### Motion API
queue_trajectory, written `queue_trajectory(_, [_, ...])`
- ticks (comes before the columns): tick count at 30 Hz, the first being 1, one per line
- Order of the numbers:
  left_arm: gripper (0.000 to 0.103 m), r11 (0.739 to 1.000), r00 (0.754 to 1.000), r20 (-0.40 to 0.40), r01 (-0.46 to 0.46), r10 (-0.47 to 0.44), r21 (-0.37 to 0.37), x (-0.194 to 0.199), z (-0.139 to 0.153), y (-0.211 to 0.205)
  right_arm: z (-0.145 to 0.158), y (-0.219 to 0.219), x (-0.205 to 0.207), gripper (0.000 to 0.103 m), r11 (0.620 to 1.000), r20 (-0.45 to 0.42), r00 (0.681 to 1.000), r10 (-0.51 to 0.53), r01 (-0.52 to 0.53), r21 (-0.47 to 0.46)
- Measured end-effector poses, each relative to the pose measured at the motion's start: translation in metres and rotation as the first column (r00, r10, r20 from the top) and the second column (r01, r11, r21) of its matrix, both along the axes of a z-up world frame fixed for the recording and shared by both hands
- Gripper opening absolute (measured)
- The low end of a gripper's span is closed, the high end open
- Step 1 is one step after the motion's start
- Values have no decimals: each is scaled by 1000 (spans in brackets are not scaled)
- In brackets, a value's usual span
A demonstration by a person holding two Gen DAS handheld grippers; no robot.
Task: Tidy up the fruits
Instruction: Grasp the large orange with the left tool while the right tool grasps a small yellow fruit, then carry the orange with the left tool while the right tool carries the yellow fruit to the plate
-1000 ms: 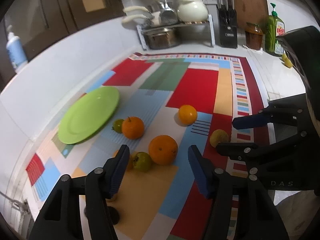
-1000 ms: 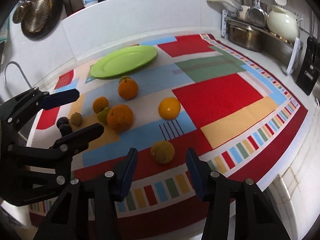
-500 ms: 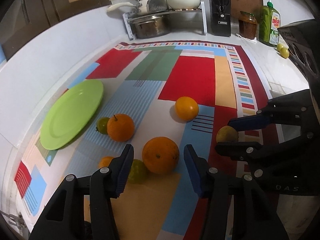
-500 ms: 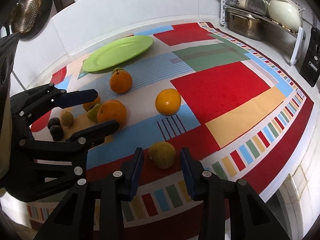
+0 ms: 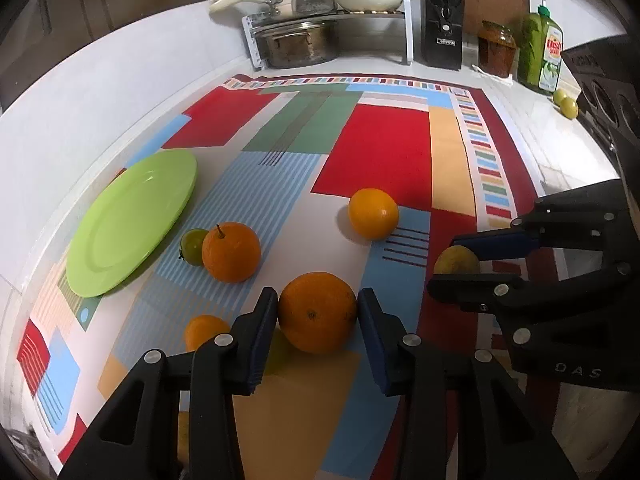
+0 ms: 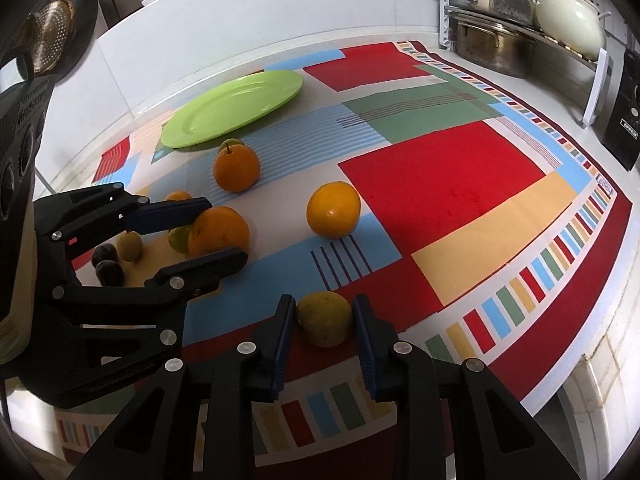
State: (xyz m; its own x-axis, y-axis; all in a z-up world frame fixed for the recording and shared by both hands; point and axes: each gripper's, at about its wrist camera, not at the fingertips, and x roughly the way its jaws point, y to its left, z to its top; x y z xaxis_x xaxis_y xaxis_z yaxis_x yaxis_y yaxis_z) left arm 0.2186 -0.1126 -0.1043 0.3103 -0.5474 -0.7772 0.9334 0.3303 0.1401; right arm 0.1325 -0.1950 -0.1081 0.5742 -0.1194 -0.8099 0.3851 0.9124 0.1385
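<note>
My left gripper (image 5: 317, 300) is open with its jaws on both sides of a large orange (image 5: 317, 317) on the patterned mat (image 5: 384, 148); small gaps show at the pads. My right gripper (image 6: 325, 306) is open around a dull yellow-green fruit (image 6: 325, 319), also seen in the left wrist view (image 5: 454, 261). A green plate (image 5: 132, 216) lies at the mat's left, empty. A stemmed orange (image 5: 231, 252), a yellow orange (image 5: 373, 213), a small green fruit (image 5: 193, 241) and a small orange (image 5: 204, 330) lie loose.
A pot rack (image 5: 328, 36), knife block (image 5: 442, 28), jar (image 5: 496, 48) and dish soap (image 5: 544, 60) stand along the back. Two limes (image 5: 566, 104) lie at the right. Dark small fruits (image 6: 106, 264) and a kiwi (image 6: 130, 244) sit near the mat's left edge.
Both grippers have moved forward and down. The large orange now sits between my left jaws and the yellow-green fruit between my right jaws. Both jaw gaps have narrowed.
</note>
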Motion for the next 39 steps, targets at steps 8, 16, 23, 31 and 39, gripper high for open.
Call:
queue_trajectory(8, [41, 997, 999, -9, -46, 46, -64, 0, 17, 5, 10, -4, -1, 30, 1000, 28, 1000, 0, 0, -3])
queue_trajectory(16, [41, 984, 991, -2, -136, 136, -113, -2, 35, 13, 31, -2, 1, 30, 998, 78, 996, 52, -49, -43])
queue_trajectory(23, [41, 947, 959, 2, -278, 282, -163, -2, 52, 23, 50, -4, 10, 30, 989, 127, 982, 143, -136, -66])
queue_trajectory(31, [41, 869, 892, -11, -444, 453, -220, 3, 74, 28, 71, -16, 34, 30, 958, 189, 939, 287, -278, -76])
queue_trajectory(39, [41, 804, 834, 14, -527, 551, -276, 17, 96, 26, 92, -25, 63, 30, 923, 239, 892, 384, -371, -100])
